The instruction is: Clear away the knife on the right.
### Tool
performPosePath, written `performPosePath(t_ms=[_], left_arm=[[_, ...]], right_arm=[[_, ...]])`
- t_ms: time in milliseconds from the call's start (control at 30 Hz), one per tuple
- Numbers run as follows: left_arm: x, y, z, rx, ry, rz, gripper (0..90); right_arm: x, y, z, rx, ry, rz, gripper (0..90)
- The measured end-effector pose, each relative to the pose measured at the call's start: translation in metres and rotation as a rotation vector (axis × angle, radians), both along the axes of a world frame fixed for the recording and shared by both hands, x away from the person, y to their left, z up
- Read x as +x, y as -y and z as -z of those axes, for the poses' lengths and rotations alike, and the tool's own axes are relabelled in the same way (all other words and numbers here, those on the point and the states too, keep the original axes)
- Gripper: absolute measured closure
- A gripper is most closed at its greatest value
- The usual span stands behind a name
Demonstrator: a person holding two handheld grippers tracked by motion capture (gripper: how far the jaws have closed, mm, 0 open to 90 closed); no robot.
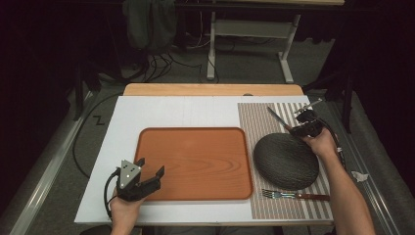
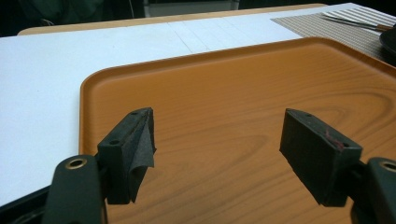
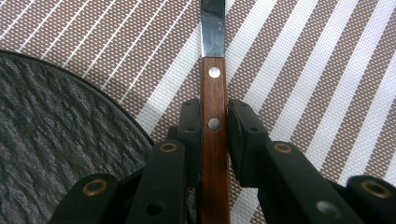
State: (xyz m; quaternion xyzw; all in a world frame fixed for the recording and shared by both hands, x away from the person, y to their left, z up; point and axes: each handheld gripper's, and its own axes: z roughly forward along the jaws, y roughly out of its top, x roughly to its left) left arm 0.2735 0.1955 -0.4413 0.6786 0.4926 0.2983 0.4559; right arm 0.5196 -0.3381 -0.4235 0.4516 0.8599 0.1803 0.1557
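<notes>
From above, the right gripper [image 1: 299, 123] clamps the knife [image 1: 277, 117] on the placemat [image 1: 254, 122], far right. The left gripper [image 2: 219, 154] waits open over the tray [image 2: 233, 93]. Its jaws pinch the wooden handle [image 3: 214, 140] beside the plate [image 3: 51, 140], ready for lifting.

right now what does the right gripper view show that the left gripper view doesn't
Right gripper view: the right gripper with its jaws against the knife by its wooden handle, two rivets and the base of the blade, beside the dark plate.

Left gripper view: the left gripper with its jaws wide apart and nothing between them, over the orange tray, plus the white board.

Both share the striped placemat.
</notes>
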Motion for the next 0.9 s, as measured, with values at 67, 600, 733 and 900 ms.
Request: performPosePath(t_ms=[67, 600, 733, 900], left_arm=[[0.000, 0.000, 0.000, 0.000, 0.000, 0.000, 26.7], [0.000, 0.000, 0.000, 0.002, 0.001, -0.001, 26.7], [0.000, 0.000, -0.001, 0.001, 0.004, -0.003, 26.7], [-0.001, -0.001, -0.001, 0.003, 0.006, 0.000, 26.7]], right_arm=[[-0.001, -0.002, -0.001, -0.027, 0.015, 0.006, 78.2], [-0.013, 0.004, -0.022, -0.018, 0.089, 0.020, 78.3], [-0.018, 0.002, -0.028, -0.002, 0.105, 0.010, 78.3], [-0.030, -0.004, -0.038, 0.023, 0.123, -0.006, 78.3]])
